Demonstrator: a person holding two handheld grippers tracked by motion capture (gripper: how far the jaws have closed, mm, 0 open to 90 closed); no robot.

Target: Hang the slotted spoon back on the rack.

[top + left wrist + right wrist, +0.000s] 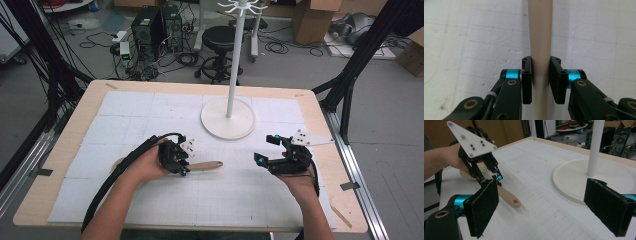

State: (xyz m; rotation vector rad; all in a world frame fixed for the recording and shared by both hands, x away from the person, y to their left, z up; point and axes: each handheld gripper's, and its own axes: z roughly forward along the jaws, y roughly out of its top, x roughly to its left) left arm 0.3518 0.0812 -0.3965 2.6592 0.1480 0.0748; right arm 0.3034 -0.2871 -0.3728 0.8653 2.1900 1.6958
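A pale wooden utensil (206, 165) lies on the white gridded mat, its long handle pointing right with a small hole at the tip (515, 202). My left gripper (183, 169) is shut on that handle (540, 37), both black pads pressing its sides just above the mat. The hand partly hides the utensil's wider end (118, 163). My right gripper (264, 148) hovers to the right of the handle's tip, apart from it. Its jaws (549, 207) stand wide open with nothing between them. It faces the left gripper (495, 178).
A white stand, with a round base (227, 122) and a thin pole (234, 60) topped by hooks, rises at the back middle of the mat (165, 200). The wooden table's edge (65, 145) frames the mat. A stool, computers and cables sit on the floor beyond.
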